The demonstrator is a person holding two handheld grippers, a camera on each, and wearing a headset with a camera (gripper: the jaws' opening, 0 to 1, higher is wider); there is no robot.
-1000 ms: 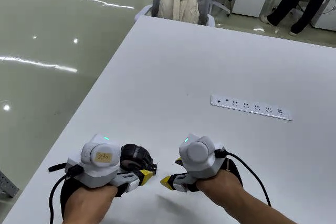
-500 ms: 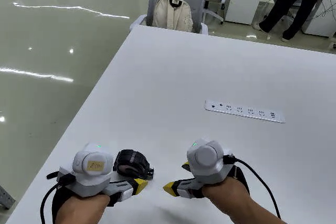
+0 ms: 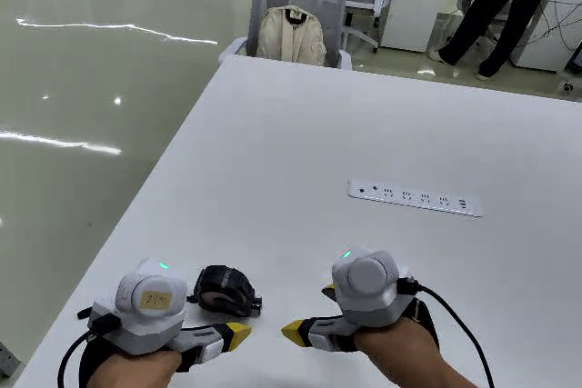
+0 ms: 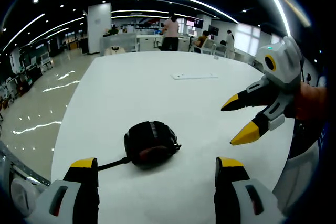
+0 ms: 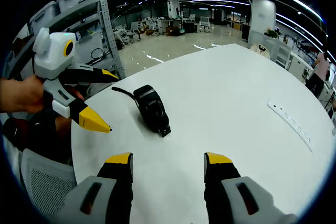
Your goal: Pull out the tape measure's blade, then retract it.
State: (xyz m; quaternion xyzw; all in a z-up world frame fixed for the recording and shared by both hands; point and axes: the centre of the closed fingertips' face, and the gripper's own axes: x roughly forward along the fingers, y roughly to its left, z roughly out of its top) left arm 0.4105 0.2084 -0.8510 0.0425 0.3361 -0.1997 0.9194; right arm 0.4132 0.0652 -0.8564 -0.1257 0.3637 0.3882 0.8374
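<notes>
While the yellow-tipped fingers [image 4: 83, 164] of the left gripper [image 4: 156, 165] stand wide apart with nothing between them, the black round-cased tape measure [image 4: 150, 142] lies on the white tabletop [image 3: 318, 134] just ahead of them, untouched, its thin black strap [image 4: 110, 164] trailing toward one finger. Over to the right gripper [image 5: 168, 158]: jaws spread wide too, empty, aimed at the tape. Farther up the table sits a long white power strip [image 3: 414, 197].

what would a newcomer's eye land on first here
A black tape measure lies on the big white table, near its front edge. The left gripper and the right gripper, yellow-tipped, are close by it, jaws open, holding nothing. Farther back lies a white power strip.
</notes>
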